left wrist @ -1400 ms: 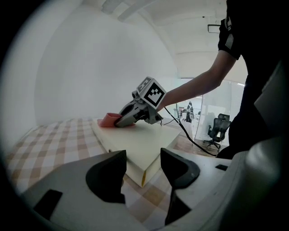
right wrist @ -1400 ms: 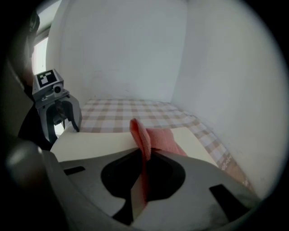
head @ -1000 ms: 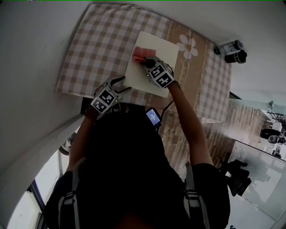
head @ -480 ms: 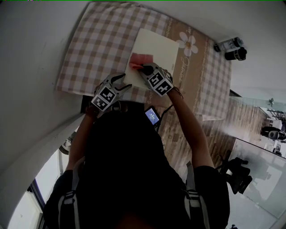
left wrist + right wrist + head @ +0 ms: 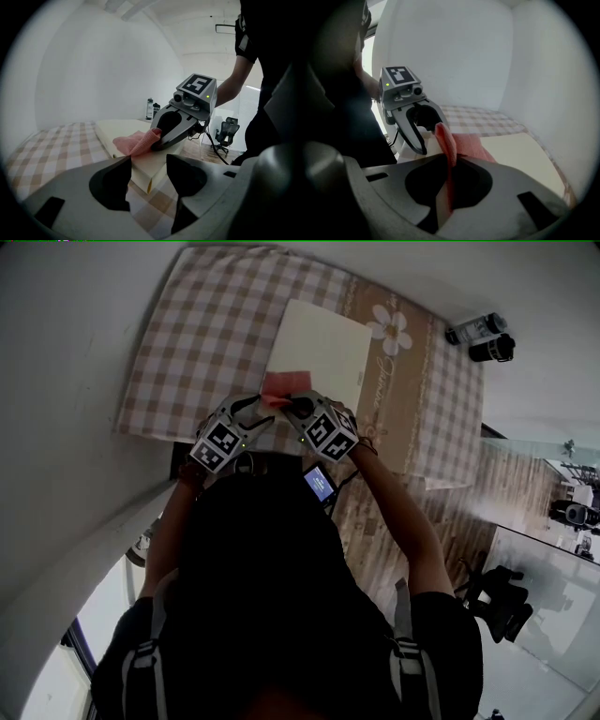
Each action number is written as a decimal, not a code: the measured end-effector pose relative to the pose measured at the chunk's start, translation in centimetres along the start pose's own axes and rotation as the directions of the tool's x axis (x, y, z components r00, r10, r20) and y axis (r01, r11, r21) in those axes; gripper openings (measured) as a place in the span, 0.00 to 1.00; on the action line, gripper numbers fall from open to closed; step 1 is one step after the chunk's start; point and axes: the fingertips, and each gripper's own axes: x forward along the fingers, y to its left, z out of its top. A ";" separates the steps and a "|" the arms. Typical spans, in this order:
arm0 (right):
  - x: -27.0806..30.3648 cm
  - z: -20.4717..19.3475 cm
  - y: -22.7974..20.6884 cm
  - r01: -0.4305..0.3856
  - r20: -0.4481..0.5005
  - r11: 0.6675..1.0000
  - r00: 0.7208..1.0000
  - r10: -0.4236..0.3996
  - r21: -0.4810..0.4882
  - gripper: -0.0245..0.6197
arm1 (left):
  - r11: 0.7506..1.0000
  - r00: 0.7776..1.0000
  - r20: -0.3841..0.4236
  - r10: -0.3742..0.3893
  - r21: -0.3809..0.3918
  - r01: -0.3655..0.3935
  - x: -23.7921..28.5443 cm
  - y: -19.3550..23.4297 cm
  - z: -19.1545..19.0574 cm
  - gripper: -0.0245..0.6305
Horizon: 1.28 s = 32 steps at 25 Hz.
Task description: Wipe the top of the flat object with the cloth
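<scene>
— Where is the cloth?
— The pink cloth (image 5: 286, 385) sits on the near edge of the cream board (image 5: 323, 338). One end is bunched up and pinched in the jaws of the right gripper (image 5: 298, 407). In the right gripper view a fold stands upright between the pressed-together jaws, and the rest spreads flat on the board's top.
— And the other gripper?
— The left gripper (image 5: 149, 166) is just beside the right one, at the board's near corner. Its jaws are spread with nothing between them. They point at that corner and at the cloth beyond it. I cannot tell whether they touch the board's edge.
— What does the board lie on?
— It lies flat on a desk under a brown-and-white checked tablecloth (image 5: 206, 324). The tablecloth has a white flower print (image 5: 391, 331) just past the board's far right corner.
— Anything else around?
— Two dark bottles (image 5: 480, 338) stand side by side beyond the desk's far right corner, well apart from the board. A small device with a lit blue screen (image 5: 321, 484) shows below the grippers, near the person's right forearm.
</scene>
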 end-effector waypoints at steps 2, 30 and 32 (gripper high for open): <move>-0.1 0.0 0.5 -0.008 -0.001 1.000 1.000 0.008 -0.006 0.07 | 1.000 1.000 0.005 0.000 -0.003 0.000 -0.1 0.0 -0.1 0.42; -8.2 5.4 -18.1 0.302 0.242 0.950 0.930 -0.275 -0.078 0.07 | 1.000 1.000 -0.012 0.016 0.000 -0.016 0.1 1.0 1.5 0.44; -7.9 4.8 -20.7 0.346 0.217 0.935 0.922 -0.322 -0.083 0.07 | 1.000 1.000 -0.018 0.010 0.010 -0.010 0.0 0.7 1.2 0.44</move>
